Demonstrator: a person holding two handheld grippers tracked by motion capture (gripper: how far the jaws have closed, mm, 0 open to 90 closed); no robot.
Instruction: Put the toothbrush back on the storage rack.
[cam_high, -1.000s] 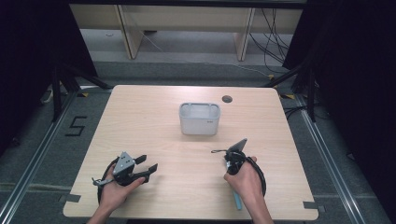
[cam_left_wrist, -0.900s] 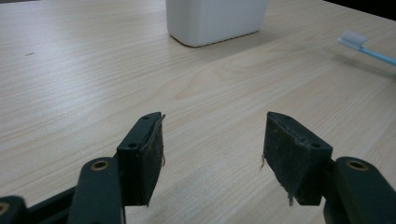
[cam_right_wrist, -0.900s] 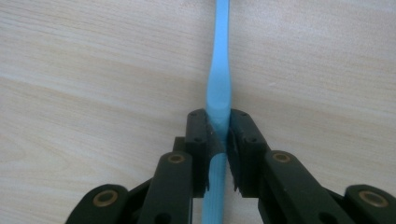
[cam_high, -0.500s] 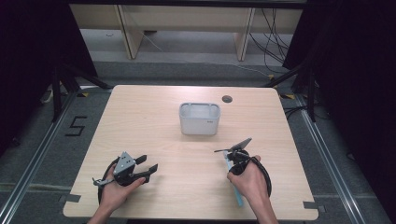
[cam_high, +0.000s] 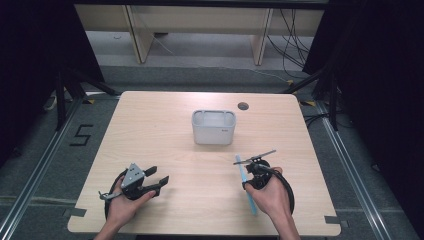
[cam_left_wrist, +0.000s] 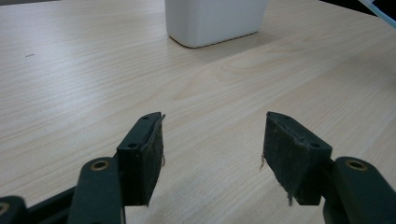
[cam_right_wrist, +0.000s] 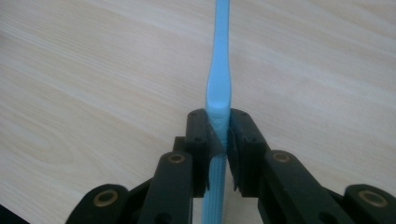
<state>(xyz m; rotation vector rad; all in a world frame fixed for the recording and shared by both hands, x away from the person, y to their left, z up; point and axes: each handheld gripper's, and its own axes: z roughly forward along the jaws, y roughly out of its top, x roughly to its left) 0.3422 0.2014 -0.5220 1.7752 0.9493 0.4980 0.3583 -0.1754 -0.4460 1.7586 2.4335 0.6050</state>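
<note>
A light blue plastic stick (cam_high: 251, 201), shaped like a toothbrush handle, is clamped in my right gripper (cam_high: 247, 176) at the front right of the wooden table (cam_high: 150, 130). In the right gripper view the jaws are shut on the ribbed end of the stick (cam_right_wrist: 218, 70), which runs away from my right gripper (cam_right_wrist: 218, 126) just above the wood. My left gripper (cam_high: 159, 175) rests at the front left, open and holding nothing (cam_left_wrist: 212, 156). A white rectangular container (cam_high: 214, 131) stands at the table's middle, ahead of the left gripper's jaws (cam_left_wrist: 215, 21).
A round dark cable hole (cam_high: 243, 106) sits near the far edge behind the container. Black cables loop around both hands at the front edge. Dark curtains and frame posts flank the table; wooden shelving stands beyond it.
My right gripper has turned with the blue stick, its grey plate tipping flatter, and the stick's far end now shows ahead of the hand. My left gripper has not moved.
</note>
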